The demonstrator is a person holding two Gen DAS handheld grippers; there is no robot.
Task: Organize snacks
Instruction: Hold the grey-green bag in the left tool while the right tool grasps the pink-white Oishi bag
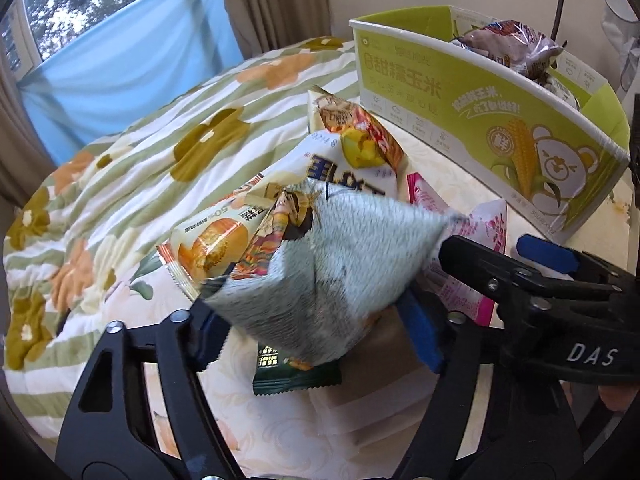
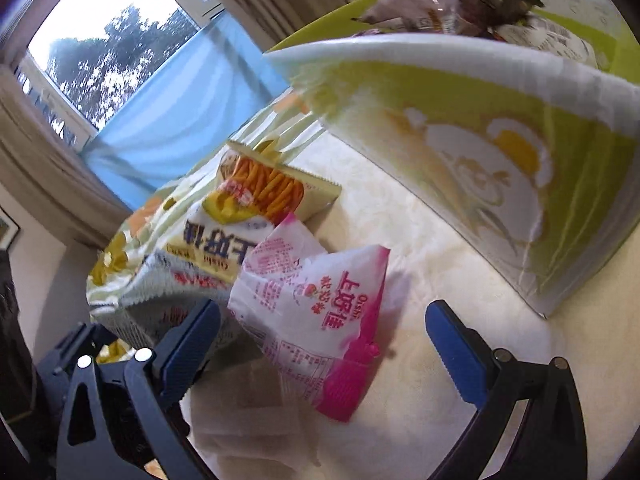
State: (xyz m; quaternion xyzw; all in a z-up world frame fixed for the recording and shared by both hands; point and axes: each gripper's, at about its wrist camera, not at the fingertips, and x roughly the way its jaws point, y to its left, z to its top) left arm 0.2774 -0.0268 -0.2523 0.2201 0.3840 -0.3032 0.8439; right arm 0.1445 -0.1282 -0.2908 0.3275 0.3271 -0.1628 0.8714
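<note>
**Left wrist view: grey-white snack bag between the pads, beside the green corn box**

Left wrist view shows the left gripper (image 1: 320,320) clamped on a grey-white snack bag (image 1: 340,264), its blue pads (image 1: 420,332) pressing the bag's two sides. Under that bag lies a dark green packet (image 1: 296,376). The green corn box (image 1: 492,120) stands on the pale tabletop (image 1: 460,168) and already holds brown-wrapped snacks (image 1: 516,44). Near the box's front wall lie a pile of loose packets: an orange stick-snack bag (image 1: 360,136) and a pink-and-white Oishi bag (image 2: 316,312). Right wrist view shows the right gripper (image 2: 324,344) with its jaws wide apart, the pink-and-white Oishi bag lying between them, untouched by either pad. A flowered quilt (image 1: 120,184) lies beyond the pile, away from the box.
</note>
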